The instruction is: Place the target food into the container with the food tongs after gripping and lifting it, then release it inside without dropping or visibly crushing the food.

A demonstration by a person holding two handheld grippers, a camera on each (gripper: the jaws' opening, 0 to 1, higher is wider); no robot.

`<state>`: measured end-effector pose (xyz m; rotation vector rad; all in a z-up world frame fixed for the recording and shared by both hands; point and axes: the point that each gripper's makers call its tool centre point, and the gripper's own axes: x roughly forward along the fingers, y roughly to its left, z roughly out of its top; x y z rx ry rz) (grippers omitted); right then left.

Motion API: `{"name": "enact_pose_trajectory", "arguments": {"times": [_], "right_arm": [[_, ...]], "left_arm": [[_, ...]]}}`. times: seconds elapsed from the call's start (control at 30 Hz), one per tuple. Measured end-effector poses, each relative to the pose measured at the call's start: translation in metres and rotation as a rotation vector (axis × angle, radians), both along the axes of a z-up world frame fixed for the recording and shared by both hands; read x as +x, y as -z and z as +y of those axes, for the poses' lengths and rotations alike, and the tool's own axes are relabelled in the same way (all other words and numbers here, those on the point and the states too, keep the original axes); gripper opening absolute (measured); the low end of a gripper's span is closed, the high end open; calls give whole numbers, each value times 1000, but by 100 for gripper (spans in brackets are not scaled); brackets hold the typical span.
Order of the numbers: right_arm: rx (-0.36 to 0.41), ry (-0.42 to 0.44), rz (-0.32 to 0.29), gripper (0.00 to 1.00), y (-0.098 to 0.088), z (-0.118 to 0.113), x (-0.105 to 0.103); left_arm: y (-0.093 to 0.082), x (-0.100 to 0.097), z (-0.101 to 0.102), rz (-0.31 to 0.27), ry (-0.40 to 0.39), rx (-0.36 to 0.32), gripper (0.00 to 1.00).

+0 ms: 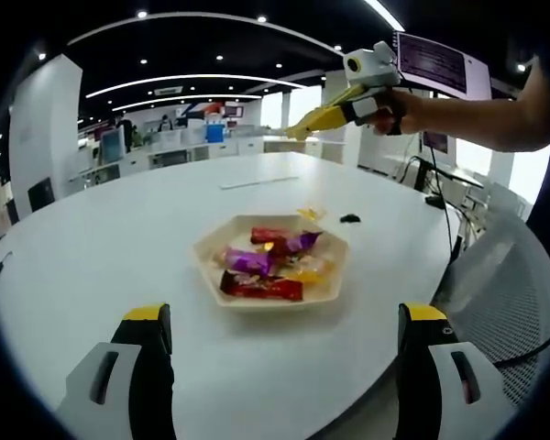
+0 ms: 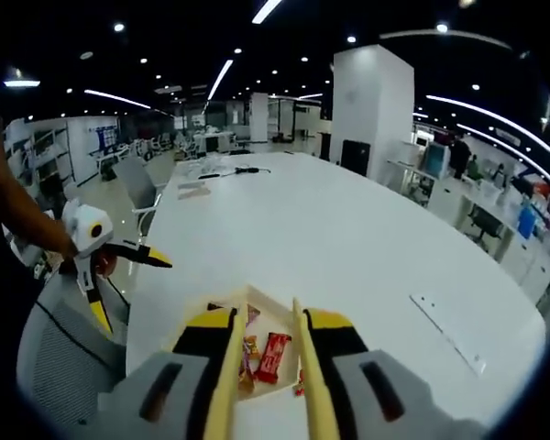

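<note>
White and glossy, the round table (image 1: 119,247) bears a cream hexagonal tray (image 1: 335,266) of shiny foil-wrapped candies (image 1: 261,286). In the right gripper view, wooden tongs (image 2: 268,385) held in the right gripper (image 2: 268,367) gape slightly, empty, candies at 12 o'clock beyond the tips. Left gripper (image 1: 284,357) jaws stand wide apart, empty.

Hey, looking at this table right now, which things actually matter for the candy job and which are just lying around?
Part of the job:
- tray holding wrapped candies
- food tongs held in the right hand-held gripper
- left hand-held gripper, open, nothing in it

Just lying about:
- small black object on the table
- mesh chair
- flat strip
</note>
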<state>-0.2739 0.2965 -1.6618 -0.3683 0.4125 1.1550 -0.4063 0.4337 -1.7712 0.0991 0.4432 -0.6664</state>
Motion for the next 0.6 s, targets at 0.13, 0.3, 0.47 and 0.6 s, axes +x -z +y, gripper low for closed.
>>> {"name": "enact_pose_trajectory", "arguments": {"times": [0.13,0.3,0.47,0.6], "right_arm": [[-14,-9,-25,28,2,-8,1],[-17,-1,-25,28,7,-21,4],[-23,25,-13,28,13,-37,6],[-56,48,-24,28,20,-54,12]], "left_arm": [[1,-1,-1,3,5,3,100],[1,-1,-2,6,10,3,100],[3,-1,-2,10,15,6,100],[3,-2,-2,13,19,7,100]]}}
